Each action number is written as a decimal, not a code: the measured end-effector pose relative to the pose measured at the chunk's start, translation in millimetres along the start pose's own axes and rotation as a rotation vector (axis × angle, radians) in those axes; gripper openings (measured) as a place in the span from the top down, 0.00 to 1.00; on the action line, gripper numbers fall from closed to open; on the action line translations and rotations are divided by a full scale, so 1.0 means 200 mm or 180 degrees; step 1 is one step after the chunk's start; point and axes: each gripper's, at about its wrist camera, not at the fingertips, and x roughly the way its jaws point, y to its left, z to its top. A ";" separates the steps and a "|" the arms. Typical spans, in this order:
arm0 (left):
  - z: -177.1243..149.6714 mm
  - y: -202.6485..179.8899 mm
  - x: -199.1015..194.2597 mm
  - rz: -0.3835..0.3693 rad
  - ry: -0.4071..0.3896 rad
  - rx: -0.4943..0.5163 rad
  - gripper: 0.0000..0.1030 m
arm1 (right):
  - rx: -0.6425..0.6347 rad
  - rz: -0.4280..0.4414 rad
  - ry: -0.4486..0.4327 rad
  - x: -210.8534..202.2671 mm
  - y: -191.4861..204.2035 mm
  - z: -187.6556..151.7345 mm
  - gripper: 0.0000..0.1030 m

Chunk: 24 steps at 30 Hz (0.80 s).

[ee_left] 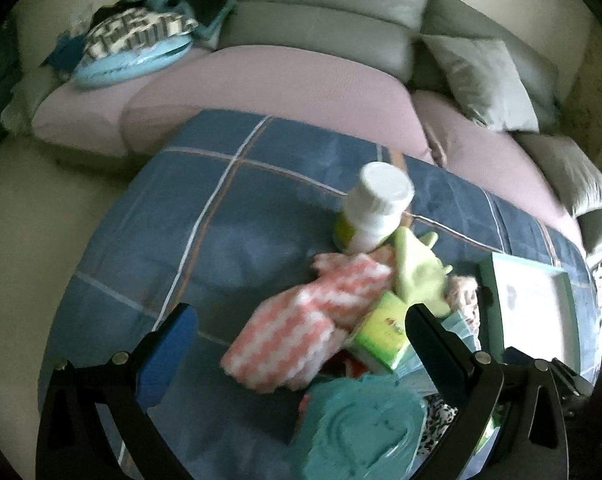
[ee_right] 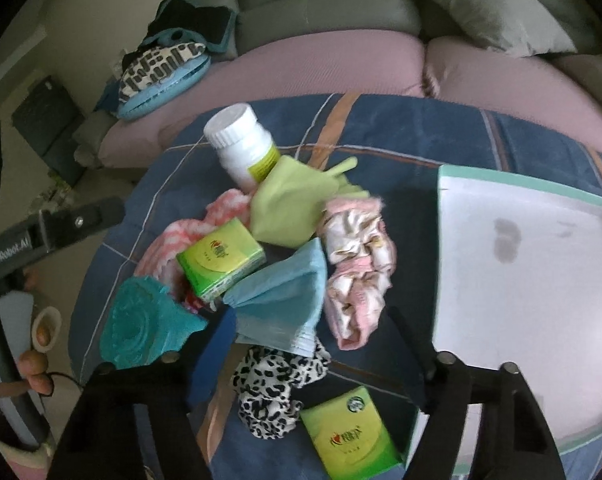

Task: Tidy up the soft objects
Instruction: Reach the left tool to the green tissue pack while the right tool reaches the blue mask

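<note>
Left wrist view: left hand-held gripper (ee_left: 301, 328) jaws wide apart, nothing clamped. Blue pad on one finger, black finger on the other side. It hangs over a pile of soft things on a blue plaid blanket (ee_left: 229, 208) covering the surface. Between the fingers: pink-and-white zigzag cloth (ee_left: 301, 320), fuzzy, crumpled. Nearer the camera, a teal embossed cloth (ee_left: 361, 428). Green tissue pack (ee_left: 381, 332) just beside the black finger; contact unclear. Behind the pile: a white plastic bottle (ee_left: 377, 208), upright, ribbed cap, green label, and a pale green rubber glove (ee_left: 417, 272). Only this view shows the full run of the sofa (ee_left: 301, 92), with pink seat cushions and grey back cushions. White tray (ee_left: 533, 304) with teal rim shows only as a sliver at right.

Right wrist view: right hand-held gripper (ee_right: 313, 344) jaws partly open, holding nothing. A folded light blue cloth (ee_right: 285, 296) lies between the fingers, with a black-and-white leopard-print fabric (ee_right: 277, 388) lower down; I can't tell if either touches the fingers. This view adds a pink-and-cream ruffled fabric (ee_right: 357, 264), bunched beside the tray, and a second tissue pack (ee_right: 349, 436) near the bottom edge. The tray fills the right side here, flat and smooth, with faint grey marks. The other gripper's black body is at the left edge with a hand (ee_right: 33, 372) below it.
</note>
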 end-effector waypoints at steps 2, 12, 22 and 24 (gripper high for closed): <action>0.02 -0.05 0.02 0.0019 0.0041 0.0145 0.00 | -0.0016 0.0056 0.0037 0.02 0.01 0.00 0.36; 0.03 -0.26 0.18 0.0019 0.0474 0.0901 0.00 | -0.0033 0.0284 0.0142 0.08 0.00 -0.02 0.68; 0.01 -0.39 0.30 0.0043 0.0849 0.1343 0.01 | 0.0014 0.0300 0.0153 0.09 -0.03 -0.03 0.84; 0.01 -0.41 0.32 0.0048 0.0915 0.1421 0.04 | 0.0036 0.0295 0.0152 0.09 -0.04 -0.03 0.84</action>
